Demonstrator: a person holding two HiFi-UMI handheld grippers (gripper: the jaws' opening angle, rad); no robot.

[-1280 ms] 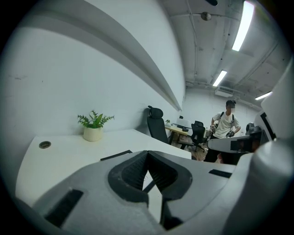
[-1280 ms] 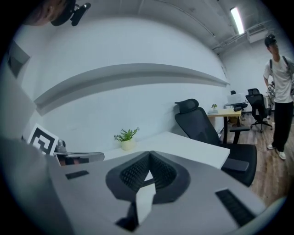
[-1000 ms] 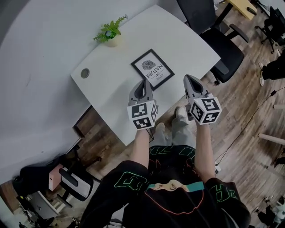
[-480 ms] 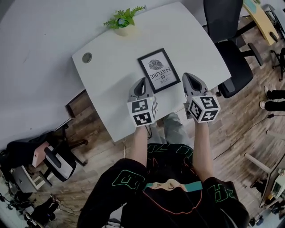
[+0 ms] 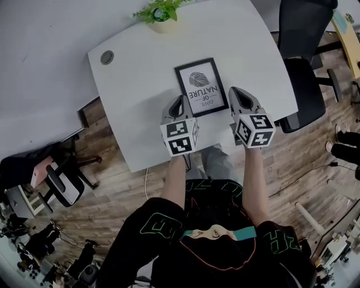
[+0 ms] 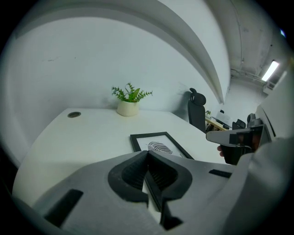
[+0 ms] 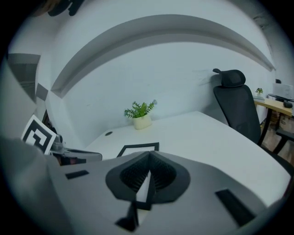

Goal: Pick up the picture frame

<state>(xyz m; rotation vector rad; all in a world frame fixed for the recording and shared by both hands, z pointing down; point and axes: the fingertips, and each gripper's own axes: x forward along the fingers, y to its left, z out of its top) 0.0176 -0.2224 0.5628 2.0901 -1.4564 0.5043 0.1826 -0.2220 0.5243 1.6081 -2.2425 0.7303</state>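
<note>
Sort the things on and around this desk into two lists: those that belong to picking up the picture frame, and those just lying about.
Belongs to the job:
picture frame, flat on the desk
left gripper, shut, empty
right gripper, shut, empty

Just lying about:
potted plant
cable hole in the desk
office chair

The head view looked steeply down on the counter [image 5: 140, 112]; both gripper views rode low over it, facing the picture frame [image 5: 201, 86] and potted plant [image 5: 160, 12] all three shared.
</note>
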